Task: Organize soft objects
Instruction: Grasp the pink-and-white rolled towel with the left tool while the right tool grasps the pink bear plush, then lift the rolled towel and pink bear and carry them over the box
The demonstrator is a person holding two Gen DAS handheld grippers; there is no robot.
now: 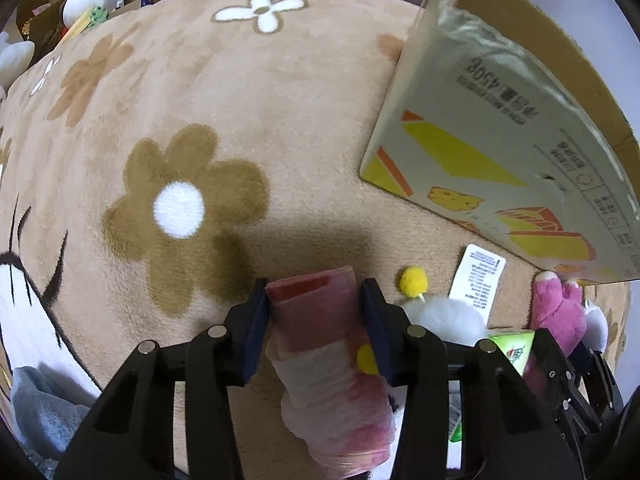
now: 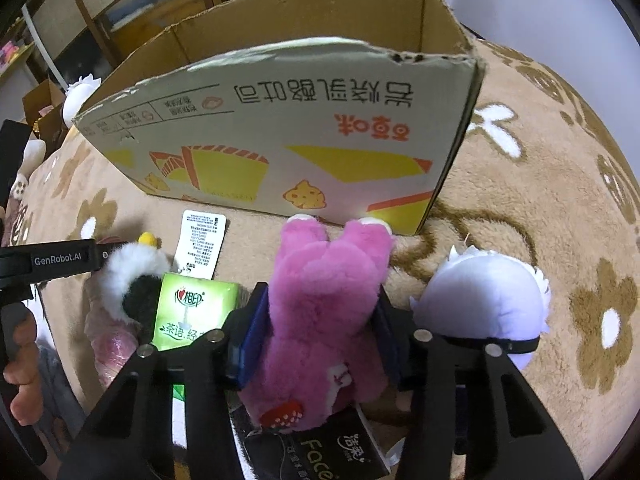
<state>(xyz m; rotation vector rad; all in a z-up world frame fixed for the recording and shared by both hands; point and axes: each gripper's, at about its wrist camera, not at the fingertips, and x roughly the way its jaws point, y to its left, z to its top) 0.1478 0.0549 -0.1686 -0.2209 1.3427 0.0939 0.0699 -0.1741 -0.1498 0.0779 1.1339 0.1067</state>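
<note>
In the left wrist view, the left hand-held gripper (image 1: 316, 320) holds a pink wrapped roll (image 1: 320, 344) between its pads, above the flower blanket (image 1: 240, 100). In the right wrist view, the right hand-held gripper (image 2: 316, 332) squeezes a pink plush toy (image 2: 324, 304), just near the cardboard box (image 2: 280, 140); a green tissue pack (image 2: 192, 312) lies left of it.

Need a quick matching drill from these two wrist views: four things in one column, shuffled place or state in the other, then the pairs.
1. pink plush
2. pink wrapped roll
3. cardboard box
4. green tissue pack

A. stands open on the rug behind the toys
B. between the right gripper's pads
C. between the left gripper's pads
D. lies left of the pink plush

Pairs: 1-B, 2-C, 3-A, 4-D
</note>
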